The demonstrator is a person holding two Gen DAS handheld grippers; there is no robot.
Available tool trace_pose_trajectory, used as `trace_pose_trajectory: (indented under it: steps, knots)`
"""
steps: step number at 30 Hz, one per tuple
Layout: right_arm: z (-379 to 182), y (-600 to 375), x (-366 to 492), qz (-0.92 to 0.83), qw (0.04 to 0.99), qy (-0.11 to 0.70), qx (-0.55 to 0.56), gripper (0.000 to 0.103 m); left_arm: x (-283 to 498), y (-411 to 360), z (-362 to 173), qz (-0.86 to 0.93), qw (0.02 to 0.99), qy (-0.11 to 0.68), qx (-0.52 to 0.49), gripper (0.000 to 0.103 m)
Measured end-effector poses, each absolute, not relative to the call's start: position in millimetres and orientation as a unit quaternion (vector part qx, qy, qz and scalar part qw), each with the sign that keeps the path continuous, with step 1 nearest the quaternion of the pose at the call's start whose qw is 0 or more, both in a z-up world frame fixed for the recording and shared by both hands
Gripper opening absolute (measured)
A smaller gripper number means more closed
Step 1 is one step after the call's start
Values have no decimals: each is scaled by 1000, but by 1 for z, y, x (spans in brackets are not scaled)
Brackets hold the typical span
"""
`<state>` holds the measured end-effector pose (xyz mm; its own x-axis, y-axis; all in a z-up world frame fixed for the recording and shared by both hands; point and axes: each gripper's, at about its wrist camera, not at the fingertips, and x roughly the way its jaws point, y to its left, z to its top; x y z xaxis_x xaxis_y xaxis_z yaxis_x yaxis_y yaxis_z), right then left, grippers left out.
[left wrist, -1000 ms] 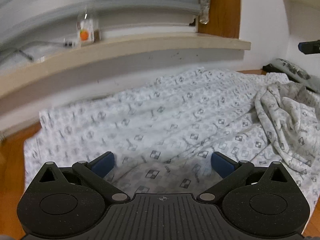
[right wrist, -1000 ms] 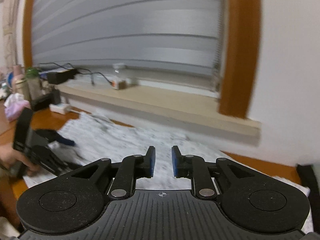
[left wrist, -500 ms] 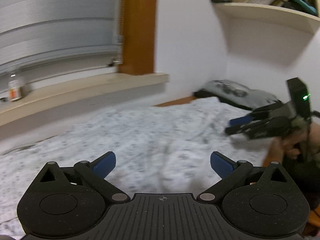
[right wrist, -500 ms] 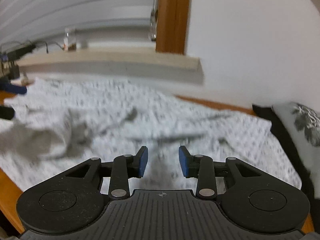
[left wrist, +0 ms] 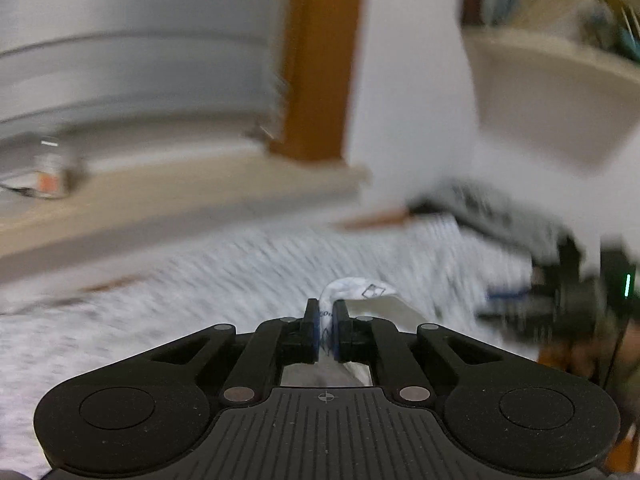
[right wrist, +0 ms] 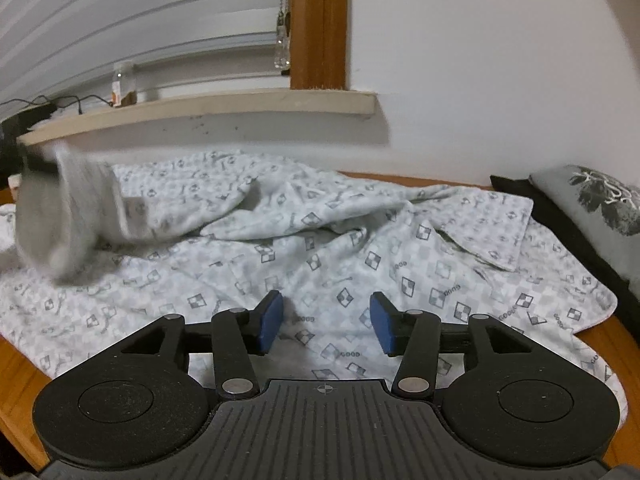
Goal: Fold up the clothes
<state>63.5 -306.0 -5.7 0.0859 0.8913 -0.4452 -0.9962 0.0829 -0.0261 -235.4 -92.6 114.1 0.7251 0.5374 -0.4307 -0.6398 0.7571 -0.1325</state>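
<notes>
- The left gripper [left wrist: 326,322] is pinching a bit of the white patterned cloth [left wrist: 352,292], and its two fingers are squeezing tight on it.
- A small puff of the cloth is sticking up just past the fingertips.
- The left wrist view is very blurry, so little else is clear there.
- The right gripper [right wrist: 326,322] is hanging just over the cloth [right wrist: 320,248] with its blue pads [right wrist: 270,316] standing wide apart and holding nothing.
- The cloth is lying spread out on the wooden floor [right wrist: 16,380], below the window ledge [right wrist: 200,112].
- A bunched fold is running across the cloth, on the side nearer the ledge.
- A blurry grey lump of cloth is rising at the left end of the ledge, in the right wrist view.
- A small bottle [right wrist: 123,84] is standing on the ledge.
- A grey pillow [right wrist: 592,200] with dark leaves is lying far off to the right of the ledge, just beside the cloth's edge.
</notes>
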Motion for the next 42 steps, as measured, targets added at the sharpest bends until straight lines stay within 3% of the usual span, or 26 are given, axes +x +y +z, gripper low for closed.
trace_pose_trajectory:
  steps: [6,10,20,29,32,34,35,37,38,42]
  knots:
    - [-1,-333,57,672,711,158,-136,49,-303,-57,138,393,888,177,-160,9]
    - [3,-355,51,688,698,152,-128,49,-320,-42,124,439,857,212,-164,26]
    - [11,-361,47,681,705,123,-158,50,-308,-71,103,417,868,217,-160,67]
    - [22,-319,58,692,690,128,-172,50,-294,-67,74,411,860,256,-164,70]
    - [20,-295,54,708,664,139,-199,50,-296,-59,67,396,862,259,-179,66]
    - [16,-280,52,716,644,151,-223,50,-298,-53,63,387,864,261,-189,43]
    - [14,-275,52,719,634,159,-236,50,-299,-52,62,383,865,261,-192,40]
    - [11,-270,53,726,618,170,-250,49,-301,-55,63,376,871,255,-186,15]
    - [12,-271,53,727,617,169,-250,43,-302,-57,63,372,874,252,-184,5]
    - [19,-286,53,733,620,154,-234,2,-313,-78,73,376,881,230,-170,4]
